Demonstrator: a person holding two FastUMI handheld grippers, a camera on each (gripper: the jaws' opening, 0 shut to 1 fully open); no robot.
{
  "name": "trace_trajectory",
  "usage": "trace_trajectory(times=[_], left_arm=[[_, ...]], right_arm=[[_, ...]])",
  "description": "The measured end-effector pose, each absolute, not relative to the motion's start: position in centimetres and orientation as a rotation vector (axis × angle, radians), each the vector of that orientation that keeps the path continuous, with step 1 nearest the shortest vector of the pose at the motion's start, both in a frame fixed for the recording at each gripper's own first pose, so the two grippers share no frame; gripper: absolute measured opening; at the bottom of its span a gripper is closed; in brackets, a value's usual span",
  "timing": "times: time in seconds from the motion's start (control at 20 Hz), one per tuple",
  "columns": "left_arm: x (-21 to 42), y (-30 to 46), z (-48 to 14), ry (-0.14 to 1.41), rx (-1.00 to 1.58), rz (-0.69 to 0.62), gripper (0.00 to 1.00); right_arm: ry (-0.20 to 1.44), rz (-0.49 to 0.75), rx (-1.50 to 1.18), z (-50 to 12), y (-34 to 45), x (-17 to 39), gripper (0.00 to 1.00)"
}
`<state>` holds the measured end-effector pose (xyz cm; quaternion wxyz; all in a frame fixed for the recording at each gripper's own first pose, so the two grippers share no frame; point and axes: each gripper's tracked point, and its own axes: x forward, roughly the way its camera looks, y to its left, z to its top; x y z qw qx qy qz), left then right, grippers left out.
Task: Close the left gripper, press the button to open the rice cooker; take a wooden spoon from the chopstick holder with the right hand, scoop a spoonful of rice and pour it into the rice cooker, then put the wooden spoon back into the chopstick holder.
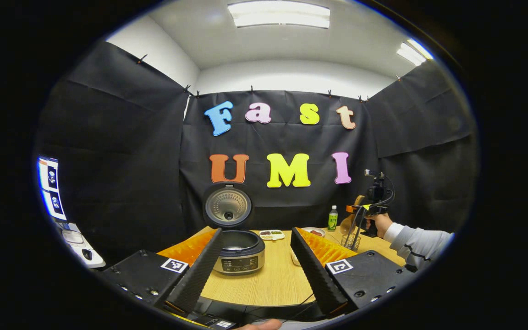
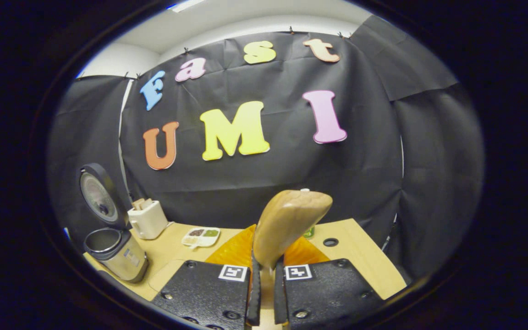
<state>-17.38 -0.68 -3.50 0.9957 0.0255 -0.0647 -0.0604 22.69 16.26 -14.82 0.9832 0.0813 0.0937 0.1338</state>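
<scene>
Grainy wood table [image 1: 273,279], rounded wooden spoon [image 2: 287,224]

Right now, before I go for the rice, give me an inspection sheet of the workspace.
Surface: wooden table, bare in front of the cooker.
Job's things: rice cooker lid up, pot open; wooden spoon clamped in the right gripper, bowl end up; wire chopstick holder below that gripper in the left gripper view.
Clutter: green bottle, divided snack tray, small dish, white box beside the cooker.
Grippers: left gripper open, holding nothing; right shut on the spoon.
Cables: black cable looping at the right gripper.
Surroundings: black cloth walls, ceiling lights, white device at far left.
</scene>
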Motion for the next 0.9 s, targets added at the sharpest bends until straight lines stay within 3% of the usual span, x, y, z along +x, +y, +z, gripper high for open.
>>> trace_trajectory(times=[0.15,0.25,0.4,0.9], left_arm=[[-17.2,-0.8,-4.1,-0.117,0.074,-0.124,0.94],[-17.3,-1.1,-4.6,-0.108,0.083,-0.136,0.94],[-17.6,-1.1,-4.9,-0.108,0.093,-0.147,0.94],[-16.4,0.7,-6.8,-0.067,0.078,-0.123,0.94]], right_arm=[[0.175,0.311,0.168,-15.0,19.8,22.7,0.15],[0.236,0.287,0.127,-17.5,21.2,23.0,0.17],[0.329,0.358,0.111,-21.4,25.7,22.3,0.17],[0.428,0.329,0.091,-29.4,30.4,22.3,0.17]])
